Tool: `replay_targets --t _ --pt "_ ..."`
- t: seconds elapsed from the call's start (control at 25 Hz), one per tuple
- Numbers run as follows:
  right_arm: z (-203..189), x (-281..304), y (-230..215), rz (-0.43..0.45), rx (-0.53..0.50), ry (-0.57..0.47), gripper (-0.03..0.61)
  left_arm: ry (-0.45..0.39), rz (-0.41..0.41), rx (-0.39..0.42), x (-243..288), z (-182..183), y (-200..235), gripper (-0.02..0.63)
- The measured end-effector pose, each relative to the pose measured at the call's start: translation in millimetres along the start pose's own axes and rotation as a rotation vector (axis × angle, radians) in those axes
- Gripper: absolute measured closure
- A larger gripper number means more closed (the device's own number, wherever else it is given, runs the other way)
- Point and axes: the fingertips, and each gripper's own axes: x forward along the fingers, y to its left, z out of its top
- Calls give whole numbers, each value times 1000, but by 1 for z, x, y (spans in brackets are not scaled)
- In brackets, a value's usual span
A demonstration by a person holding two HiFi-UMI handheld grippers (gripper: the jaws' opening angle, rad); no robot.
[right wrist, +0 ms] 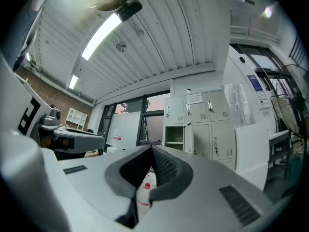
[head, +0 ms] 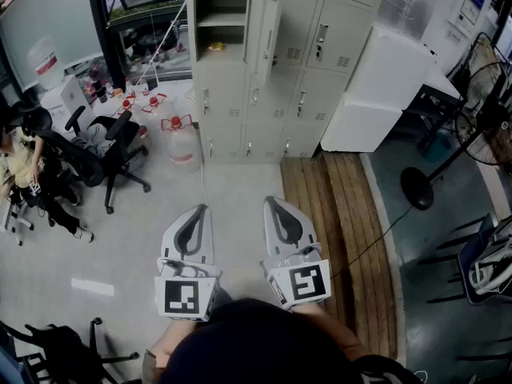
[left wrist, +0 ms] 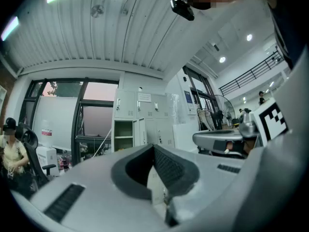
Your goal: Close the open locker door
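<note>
The beige metal locker door (head: 265,27) stands ajar in the top row of the pale steel locker bank (head: 308,94). Well short of that bank, the left gripper (head: 197,211) and right gripper (head: 270,203) are clenched and empty. This looks like the approach step: next, get close and push the door flat.

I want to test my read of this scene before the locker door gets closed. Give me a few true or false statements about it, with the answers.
1. The open locker door is in the leftmost column of the lockers. True.
2. The left gripper and the right gripper are both open. False: both are shut, with nothing between the jaws.
3. The right gripper touches the open locker door. False: it is held well short of the lockers.
4. A red-capped water jug stands on the floor by the lockers. True.
5. The fan stands left of the lockers. False: it is on their right.
</note>
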Motion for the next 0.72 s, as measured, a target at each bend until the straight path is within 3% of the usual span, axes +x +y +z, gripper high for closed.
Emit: replay_targets --t 0.56,0.72 --pt "-18 32 -24 3 16 0 560 19 -6 1 40 -16 8 612" --pt "-27 59 -38 15 20 6 488 5 -13 -8 75 -18 17 612"
